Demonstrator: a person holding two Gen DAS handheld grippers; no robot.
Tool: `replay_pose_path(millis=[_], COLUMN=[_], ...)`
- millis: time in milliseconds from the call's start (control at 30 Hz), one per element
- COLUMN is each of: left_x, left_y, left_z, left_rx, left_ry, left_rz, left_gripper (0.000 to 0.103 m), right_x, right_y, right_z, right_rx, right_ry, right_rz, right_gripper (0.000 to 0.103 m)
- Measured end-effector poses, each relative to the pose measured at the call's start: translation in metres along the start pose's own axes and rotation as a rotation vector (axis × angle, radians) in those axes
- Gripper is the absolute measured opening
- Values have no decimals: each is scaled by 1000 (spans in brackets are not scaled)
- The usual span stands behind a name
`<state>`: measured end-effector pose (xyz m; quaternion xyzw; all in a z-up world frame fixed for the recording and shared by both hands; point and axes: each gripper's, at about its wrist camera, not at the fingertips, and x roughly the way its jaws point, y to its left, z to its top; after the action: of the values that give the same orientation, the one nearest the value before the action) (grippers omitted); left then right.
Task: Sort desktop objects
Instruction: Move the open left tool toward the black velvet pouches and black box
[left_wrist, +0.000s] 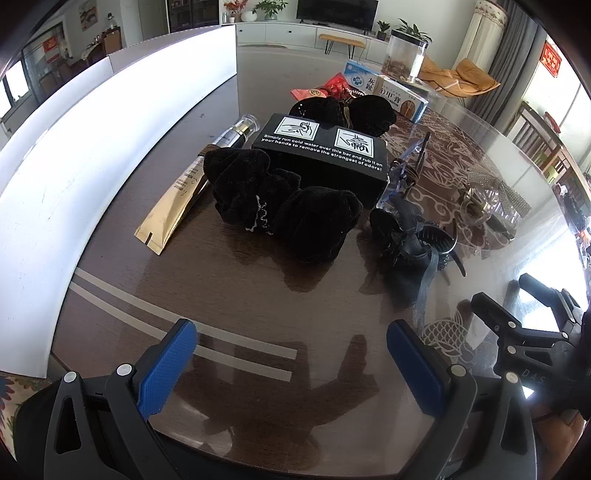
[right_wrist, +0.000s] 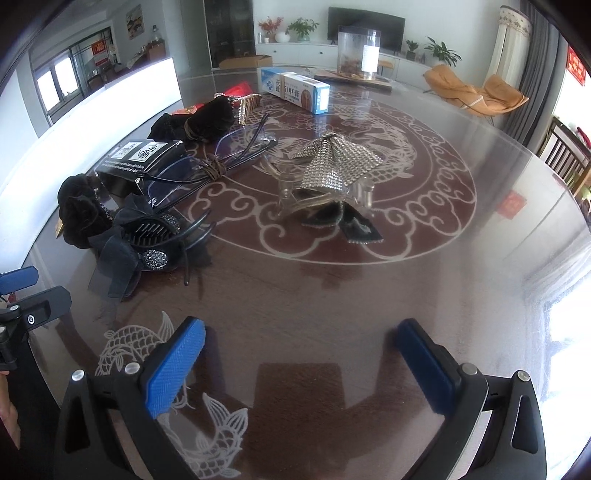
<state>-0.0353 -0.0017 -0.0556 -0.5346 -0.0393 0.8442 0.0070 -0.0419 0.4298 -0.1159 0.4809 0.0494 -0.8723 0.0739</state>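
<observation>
Glass-topped table (right_wrist: 461, 258) with a dragon pattern, and nothing looks sorted yet. Left gripper (left_wrist: 291, 365) hangs low in its frame, jaws spread wide and empty. Above it at centre lies a black velvet scrunchie (left_wrist: 284, 210), touching the black box (left_wrist: 325, 155) behind, with a gold tube (left_wrist: 173, 206) to the left along the white panel (left_wrist: 110, 147). Right gripper (right_wrist: 303, 365) is wide apart too, holding nothing. At middle left of its view sits a black bow claw clip (right_wrist: 144, 243); glasses (right_wrist: 221, 162) lie further up, and a rhinestone bow clip (right_wrist: 332, 170) sits centre. By my read the whole job remains.
</observation>
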Motion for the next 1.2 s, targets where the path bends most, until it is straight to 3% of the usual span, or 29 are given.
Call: replay_pose_path(millis=[300, 1200], left_x=[15, 13], left_y=[-9, -7], left_z=[1, 0], left_rx=[50, 66], left_ry=[58, 48], left_rz=[66, 58], left_gripper=[103, 103], right_x=[0, 0], right_y=[0, 2], right_z=[-2, -3], right_rx=[-16, -9], right_ry=[-45, -67], right_rz=[11, 7], right_gripper=[103, 103])
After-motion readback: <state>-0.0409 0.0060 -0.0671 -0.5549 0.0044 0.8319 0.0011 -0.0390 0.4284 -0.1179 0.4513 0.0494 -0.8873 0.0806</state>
